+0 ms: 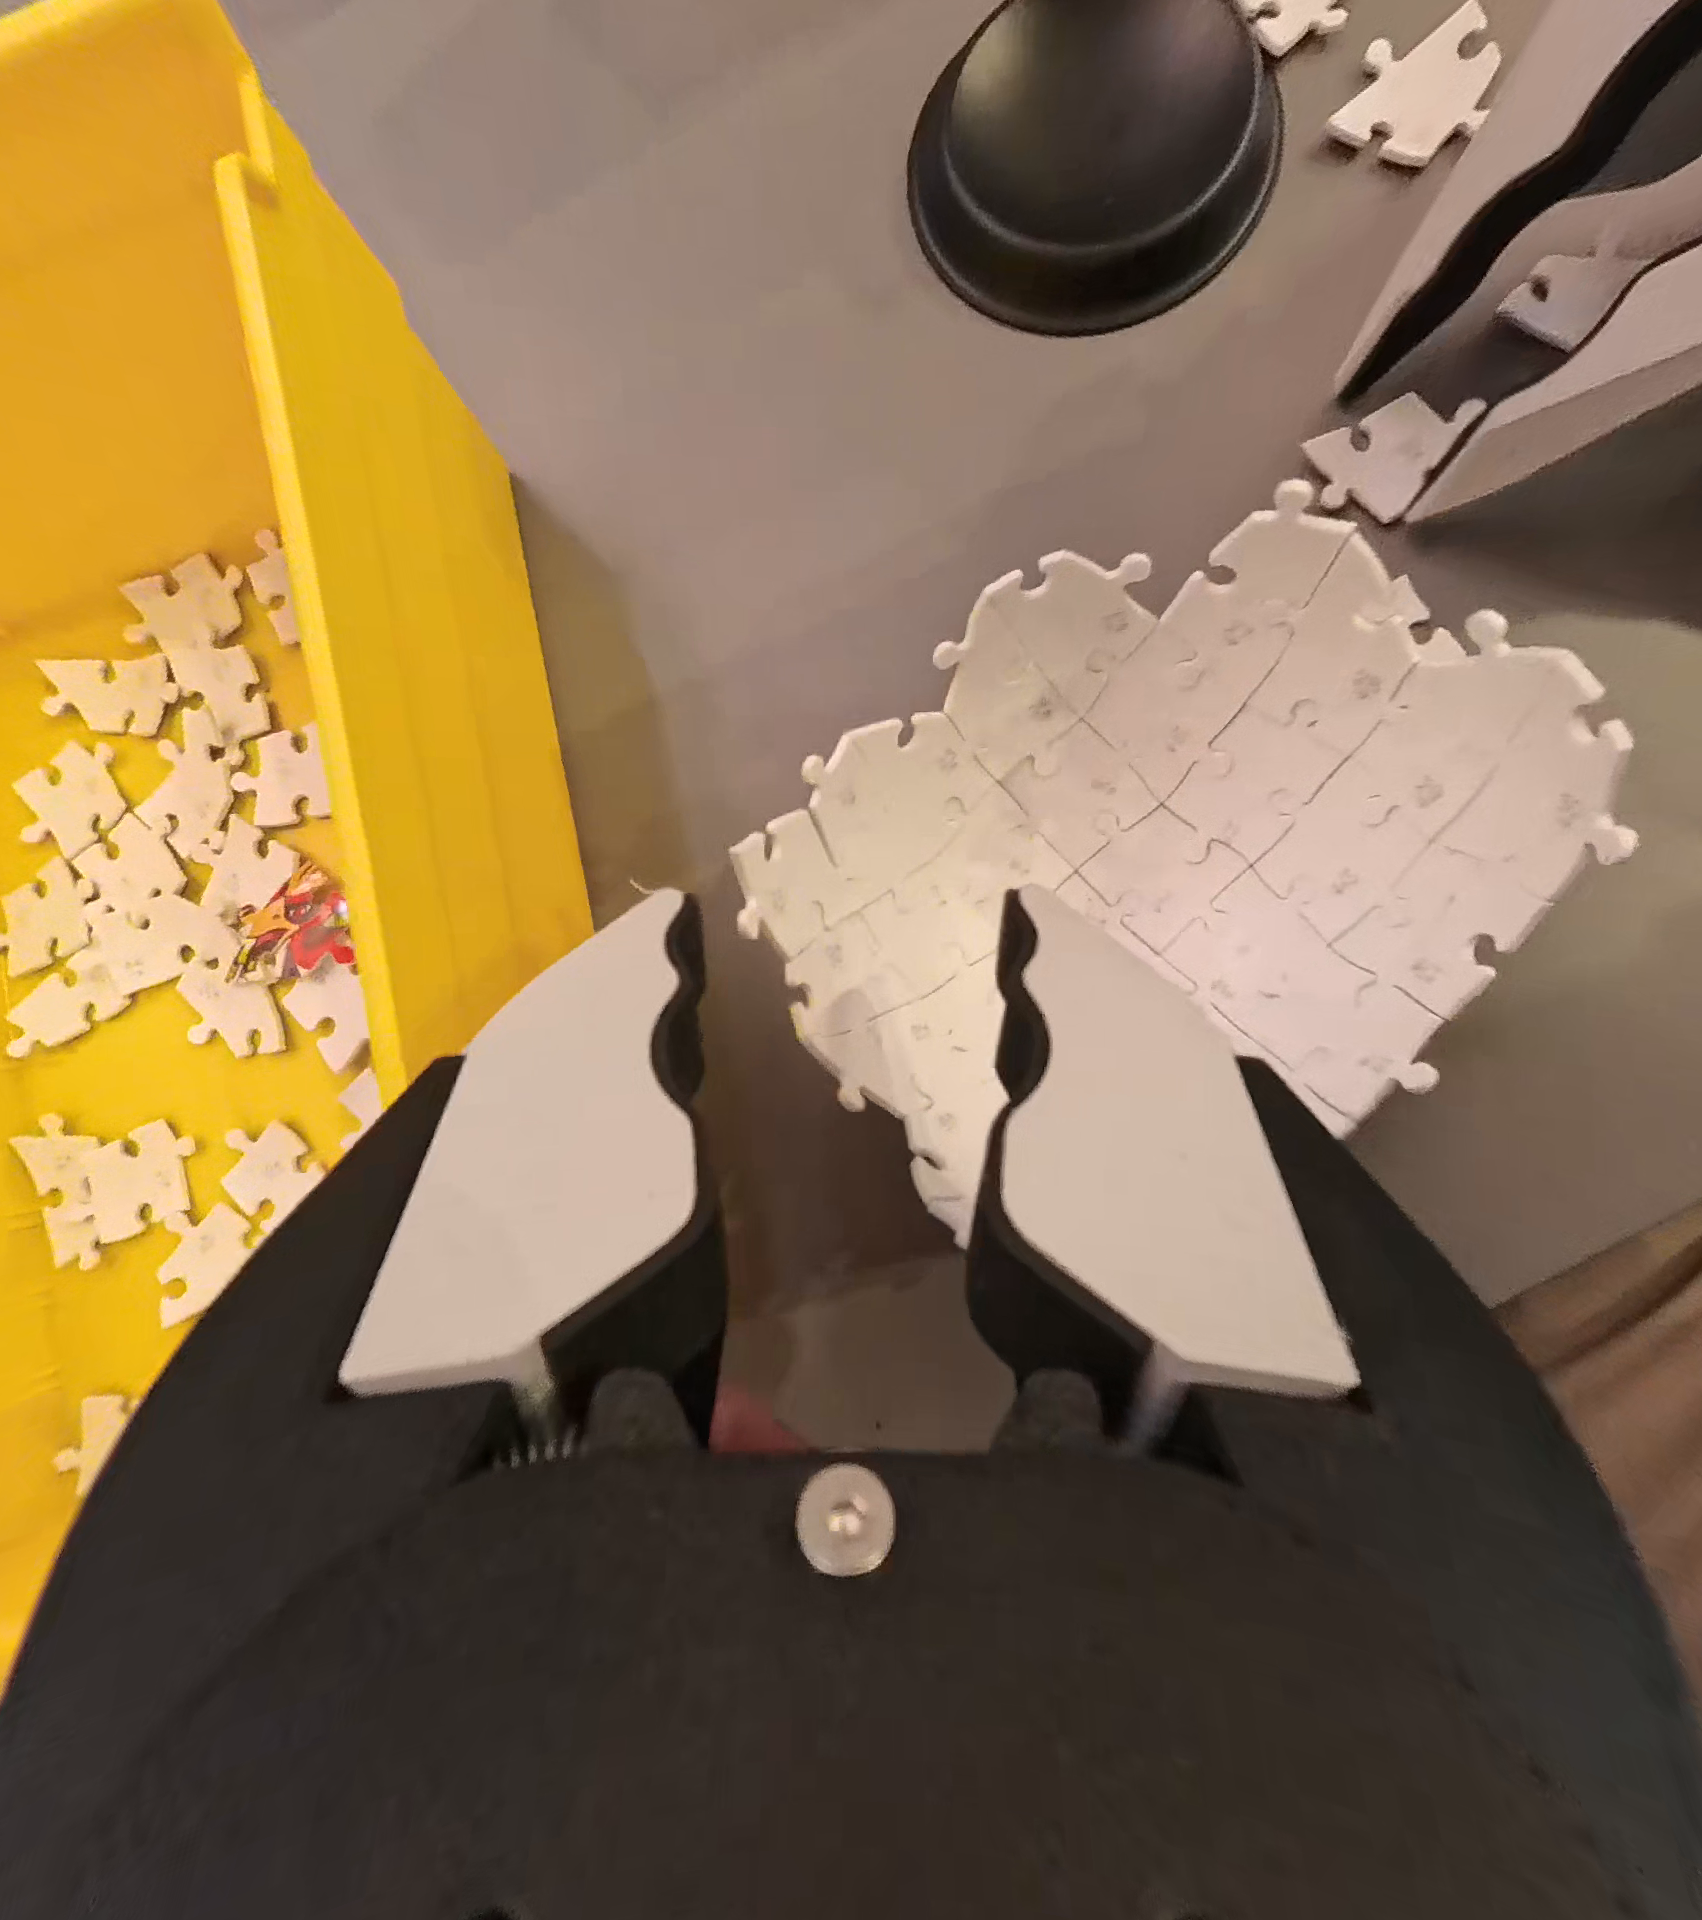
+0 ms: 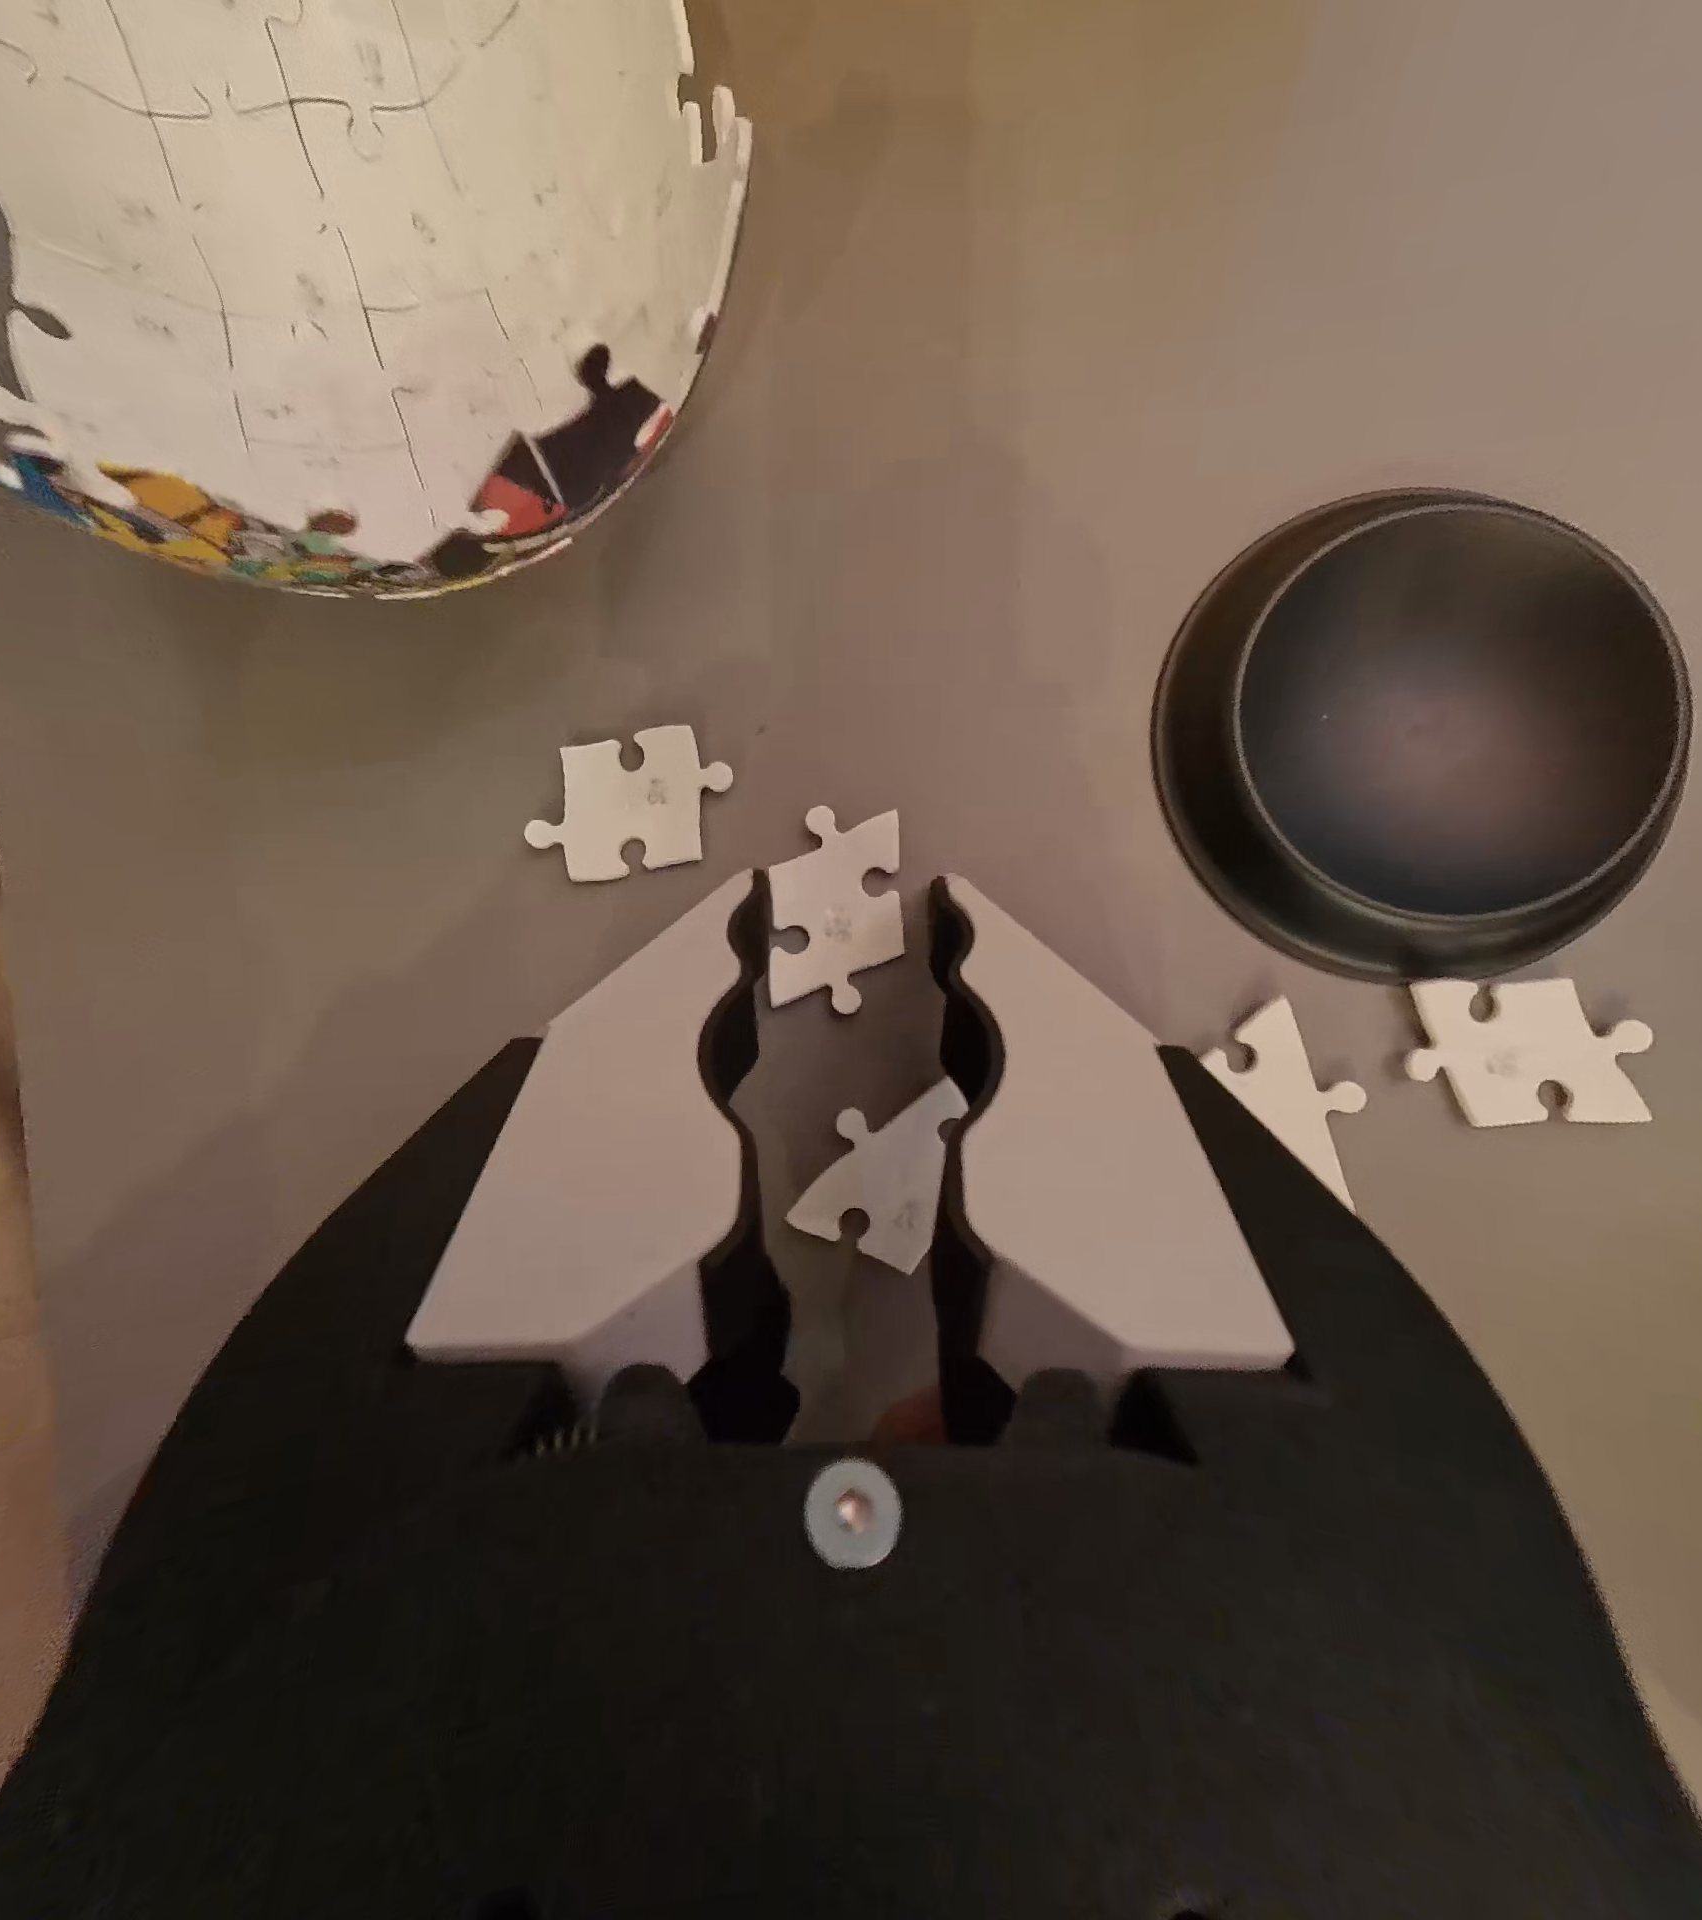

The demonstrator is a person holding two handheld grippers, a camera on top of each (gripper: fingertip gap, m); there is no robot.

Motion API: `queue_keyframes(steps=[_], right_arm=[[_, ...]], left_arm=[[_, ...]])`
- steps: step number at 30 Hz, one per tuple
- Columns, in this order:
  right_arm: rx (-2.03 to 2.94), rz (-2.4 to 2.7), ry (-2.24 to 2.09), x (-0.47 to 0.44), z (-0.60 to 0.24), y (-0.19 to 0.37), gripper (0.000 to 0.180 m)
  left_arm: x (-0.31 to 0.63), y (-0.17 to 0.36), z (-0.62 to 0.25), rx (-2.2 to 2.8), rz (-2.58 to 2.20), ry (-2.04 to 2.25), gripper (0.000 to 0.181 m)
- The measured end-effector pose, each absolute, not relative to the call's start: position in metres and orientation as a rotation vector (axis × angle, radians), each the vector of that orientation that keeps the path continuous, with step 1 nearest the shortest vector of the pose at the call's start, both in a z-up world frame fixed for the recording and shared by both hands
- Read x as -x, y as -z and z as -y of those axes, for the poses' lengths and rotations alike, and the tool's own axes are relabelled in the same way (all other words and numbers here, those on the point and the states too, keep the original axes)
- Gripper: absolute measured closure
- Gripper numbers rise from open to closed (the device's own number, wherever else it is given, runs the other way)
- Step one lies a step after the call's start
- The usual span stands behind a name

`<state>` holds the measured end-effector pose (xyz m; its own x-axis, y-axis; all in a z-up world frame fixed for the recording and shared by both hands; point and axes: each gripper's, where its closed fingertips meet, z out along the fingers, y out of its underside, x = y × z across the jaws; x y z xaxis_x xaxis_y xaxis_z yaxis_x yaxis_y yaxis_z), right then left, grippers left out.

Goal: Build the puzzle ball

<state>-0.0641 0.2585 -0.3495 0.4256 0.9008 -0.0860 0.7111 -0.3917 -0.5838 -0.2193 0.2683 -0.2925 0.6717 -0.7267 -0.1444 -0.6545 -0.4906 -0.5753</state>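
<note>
The partly built puzzle ball (image 1: 1242,831) is a curved white shell lying on the grey table, inner side up. In the right wrist view the ball (image 2: 307,260) sits at the top left, with its coloured outside showing at the rim. My left gripper (image 1: 849,904) is open and empty, just above the shell's near left edge. My right gripper (image 2: 845,881) is open above the table. One loose white piece (image 2: 836,914) lies between its fingertips and another piece (image 2: 888,1184) lies farther back between the fingers. The right gripper also shows in the left wrist view (image 1: 1553,312).
A yellow bin (image 1: 359,520) at the left holds several loose pieces (image 1: 151,831). A black bowl-shaped stand (image 2: 1429,727) sits on the table, also in the left wrist view (image 1: 1096,156). More loose pieces (image 2: 634,800) (image 2: 1533,1049) lie around. The table edge (image 1: 1553,1236) runs near the shell.
</note>
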Motion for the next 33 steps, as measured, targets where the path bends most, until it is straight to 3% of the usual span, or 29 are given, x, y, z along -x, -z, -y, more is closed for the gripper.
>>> queue_keyframes(steps=[5,6,23,33], right_arm=[[2.207,1.366,-0.541,0.063,-0.258,0.35,0.159],[2.205,1.366,-0.545,0.063,-0.257,0.35,0.17],[2.171,1.411,-0.588,0.062,-0.248,0.346,0.18],[2.155,1.357,-0.68,0.065,-0.244,0.332,0.18]], left_arm=[[0.219,0.296,-0.273,2.311,-1.095,0.116,0.131],[0.218,0.297,-0.274,2.322,-1.104,0.118,0.13],[0.204,0.302,-0.279,2.344,-1.252,0.154,0.131],[0.167,0.264,-0.245,2.162,-1.4,0.18,0.135]])
